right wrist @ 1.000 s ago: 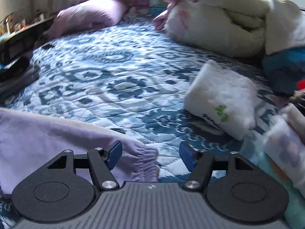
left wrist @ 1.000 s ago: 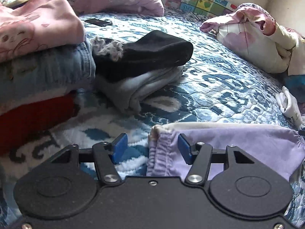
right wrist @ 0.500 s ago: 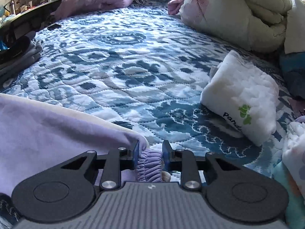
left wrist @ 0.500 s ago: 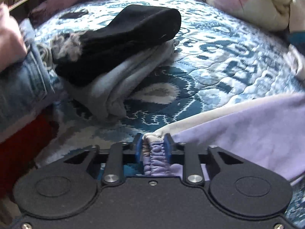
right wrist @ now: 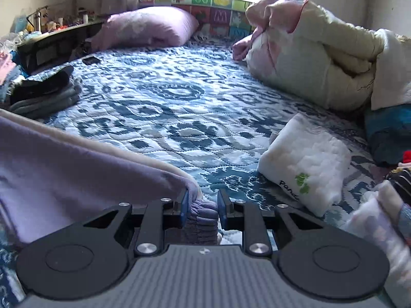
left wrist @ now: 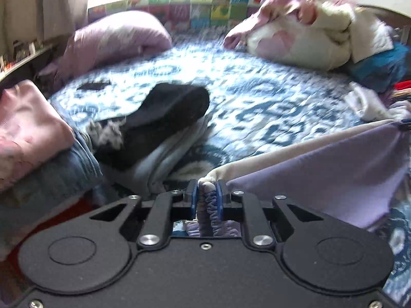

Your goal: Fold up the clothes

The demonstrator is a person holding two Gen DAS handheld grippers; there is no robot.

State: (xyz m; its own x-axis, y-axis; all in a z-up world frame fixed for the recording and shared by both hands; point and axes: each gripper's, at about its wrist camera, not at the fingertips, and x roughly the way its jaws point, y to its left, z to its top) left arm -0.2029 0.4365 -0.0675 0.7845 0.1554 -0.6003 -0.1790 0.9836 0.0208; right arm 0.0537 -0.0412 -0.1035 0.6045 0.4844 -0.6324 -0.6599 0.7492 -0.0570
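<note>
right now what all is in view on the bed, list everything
lilac garment: 1, pale purple with cream edge, stretched between both claws, gathered elastic hem in each
bedspread: 1, blue and white pattern, under everything
black garment: 1, folded, on top of the grey one, left side
grey garment: 1, folded, under the black
pink garment: 1, top of the far-left stack
denim garment: 1, blue, under the pink
pillow: 1, pink-lilac, at the head of the bed
duvet: 1, cream and pink, bundled on the right
white folded cloth: 1, green leaf print, right side
phone-like dark object: 1, black, flat, near the pillow
left claw: 1, black, blue pads, shut
right claw: 1, black, blue pads, shut
</note>
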